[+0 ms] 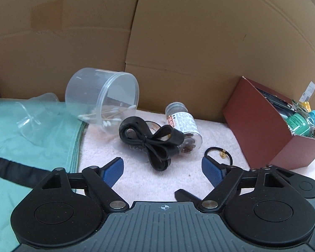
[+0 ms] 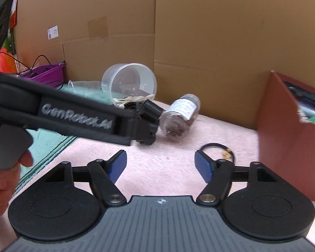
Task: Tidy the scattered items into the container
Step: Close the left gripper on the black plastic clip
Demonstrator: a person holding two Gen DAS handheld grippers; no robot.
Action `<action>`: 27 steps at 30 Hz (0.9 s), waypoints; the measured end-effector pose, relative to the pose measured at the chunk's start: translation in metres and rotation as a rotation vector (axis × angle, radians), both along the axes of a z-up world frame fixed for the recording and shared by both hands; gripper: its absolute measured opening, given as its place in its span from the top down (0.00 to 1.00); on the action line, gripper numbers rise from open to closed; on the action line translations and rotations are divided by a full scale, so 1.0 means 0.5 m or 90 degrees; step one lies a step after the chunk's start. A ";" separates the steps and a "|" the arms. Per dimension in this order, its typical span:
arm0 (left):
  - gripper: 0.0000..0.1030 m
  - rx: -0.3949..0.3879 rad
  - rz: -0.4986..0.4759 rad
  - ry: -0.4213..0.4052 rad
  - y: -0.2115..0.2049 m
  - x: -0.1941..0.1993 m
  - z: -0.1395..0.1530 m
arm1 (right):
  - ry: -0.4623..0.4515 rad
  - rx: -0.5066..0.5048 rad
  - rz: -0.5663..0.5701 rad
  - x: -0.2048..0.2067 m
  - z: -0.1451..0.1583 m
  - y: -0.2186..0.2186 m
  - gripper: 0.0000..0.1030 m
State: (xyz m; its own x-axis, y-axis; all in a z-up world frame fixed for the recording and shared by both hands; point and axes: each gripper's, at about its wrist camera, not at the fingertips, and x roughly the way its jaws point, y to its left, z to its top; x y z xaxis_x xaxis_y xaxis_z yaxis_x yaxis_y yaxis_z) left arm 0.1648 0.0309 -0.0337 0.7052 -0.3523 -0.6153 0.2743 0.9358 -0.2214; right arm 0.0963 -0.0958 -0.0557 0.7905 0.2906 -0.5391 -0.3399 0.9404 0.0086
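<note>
The left gripper point(image 1: 162, 168) hangs spread and empty just short of the coiled black strap point(image 1: 149, 140) on the pink towel point(image 1: 136, 180), lined up to straddle it; the strap's long axis runs diagonally, far-left to near-right. The right gripper point(image 2: 160, 163) is also spread, empty, near the black hair tie point(image 2: 217, 149) beside the full red-brown cardboard box point(image 2: 283, 138)

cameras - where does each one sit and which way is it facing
Left wrist: on the left gripper, aimed down over pink towel at black strap; its own open fingers show.
Right wrist: on the right gripper, facing hair tie; own open fingers, plus the left gripper and hand.
Shared: jar, tub, red box.
</note>
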 end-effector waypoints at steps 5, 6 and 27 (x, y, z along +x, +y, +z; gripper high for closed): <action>0.18 0.000 -0.004 0.013 0.003 0.033 -0.018 | 0.022 0.016 0.014 0.037 -0.008 0.012 0.35; 0.18 -0.006 -0.006 0.016 0.004 0.037 -0.021 | 0.026 0.017 0.016 0.043 -0.010 0.014 0.36; 0.26 -0.020 -0.022 0.012 0.001 0.084 -0.047 | 0.048 0.059 0.040 0.110 -0.035 0.035 0.69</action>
State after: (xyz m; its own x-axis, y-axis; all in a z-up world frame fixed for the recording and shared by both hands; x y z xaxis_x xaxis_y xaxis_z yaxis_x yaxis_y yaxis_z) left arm 0.2066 0.0312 -0.0570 0.6806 -0.3953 -0.6168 0.3011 0.9185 -0.2563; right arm 0.1511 -0.0781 -0.0732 0.7278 0.3890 -0.5648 -0.3929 0.9115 0.1215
